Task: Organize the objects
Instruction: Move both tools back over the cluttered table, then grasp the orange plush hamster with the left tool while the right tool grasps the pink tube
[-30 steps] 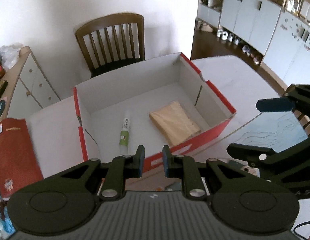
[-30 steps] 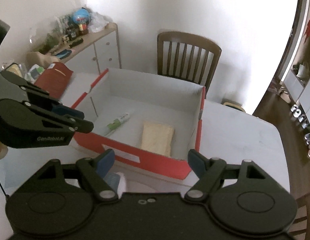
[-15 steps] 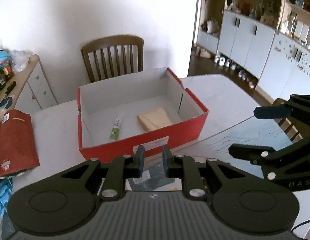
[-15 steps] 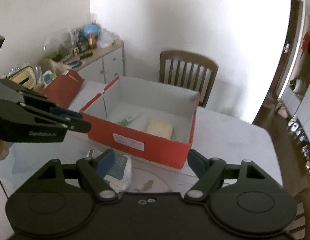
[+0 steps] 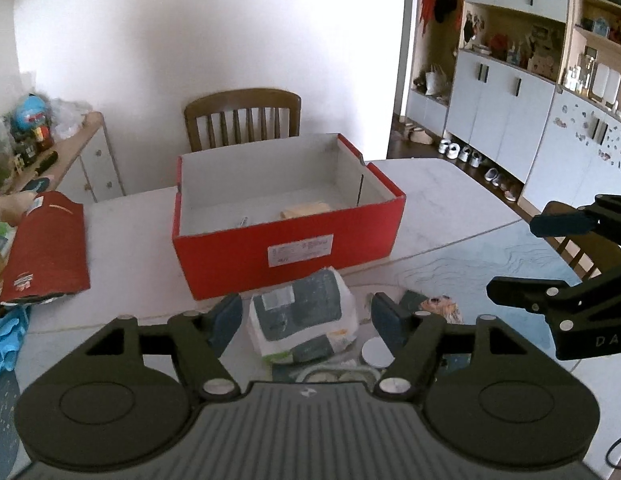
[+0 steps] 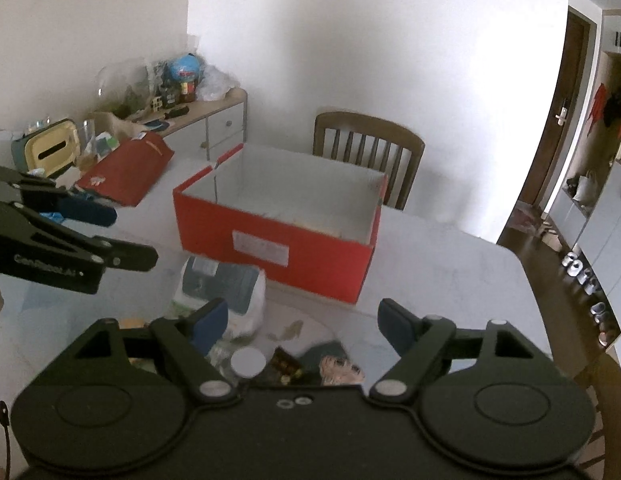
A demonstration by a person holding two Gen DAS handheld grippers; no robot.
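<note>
Both grippers now back from red box (image 5: 286,236); left gripper (image 5: 306,318) jaws opening astride plastic-wrapped packet (image 5: 300,318), untouched, right gripper (image 6: 300,326) apart, empty: next pick beginning.

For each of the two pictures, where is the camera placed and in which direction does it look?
Left wrist: on the left tongs, looking forward and down at a wrapped packet and the red box; its jaws are opening, and the right tongs show at right.
Right wrist: on the right tongs, facing the box from its other corner; the left tongs show at left.
Shared: box, packet, chair.
</note>
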